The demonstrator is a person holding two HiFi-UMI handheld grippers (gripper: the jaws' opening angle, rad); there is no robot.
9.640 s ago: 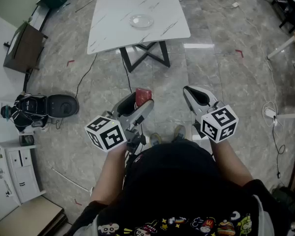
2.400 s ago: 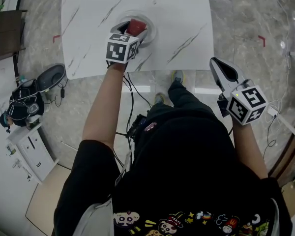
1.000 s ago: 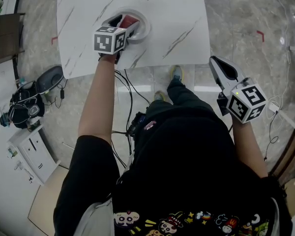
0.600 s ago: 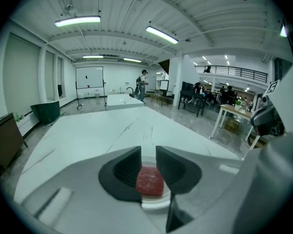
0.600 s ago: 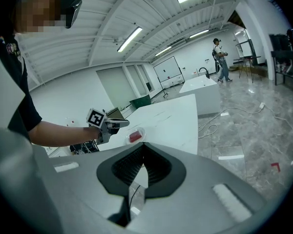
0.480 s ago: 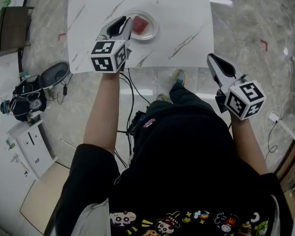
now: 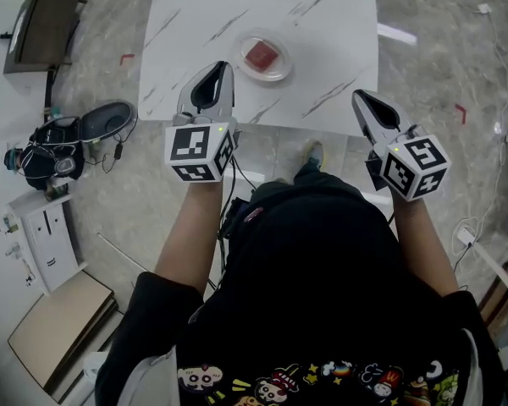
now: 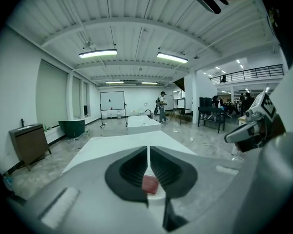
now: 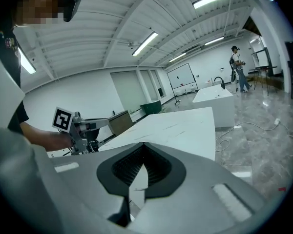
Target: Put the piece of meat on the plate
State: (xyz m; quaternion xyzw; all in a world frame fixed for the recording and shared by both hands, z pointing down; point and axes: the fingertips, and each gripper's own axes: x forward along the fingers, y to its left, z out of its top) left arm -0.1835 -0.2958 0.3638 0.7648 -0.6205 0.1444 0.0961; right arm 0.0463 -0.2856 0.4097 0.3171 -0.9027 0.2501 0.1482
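Observation:
A red piece of meat [image 7: 260, 55] lies in the clear plate [image 7: 281, 73] on the white marble table [image 7: 322, 7]. My left gripper [image 7: 220, 64] is lifted off the plate, pulled back to the table's near edge, shut with nothing in it. In the left gripper view the meat [image 8: 150, 184] shows past the closed jaws of the left gripper [image 8: 148, 147]. My right gripper [image 7: 356, 94] hovers by the table's near right edge, shut and empty. The right gripper view has the right gripper [image 9: 143, 144] with tips meeting, and the left gripper's marker cube [image 9: 63, 118] at its left.
Left of the table on the floor lie a black bag and round device [image 7: 63, 146], a white cabinet [image 7: 42, 227] and a dark cabinet [image 7: 46, 28]. Cables trail under the table's edge [image 7: 237, 176]. A person [image 8: 161, 101] stands far off in the hall.
The left gripper has let go of the meat, shut its jaws and pulled back and up from the plate. The meat stays on the plate. The right gripper has risen slightly.

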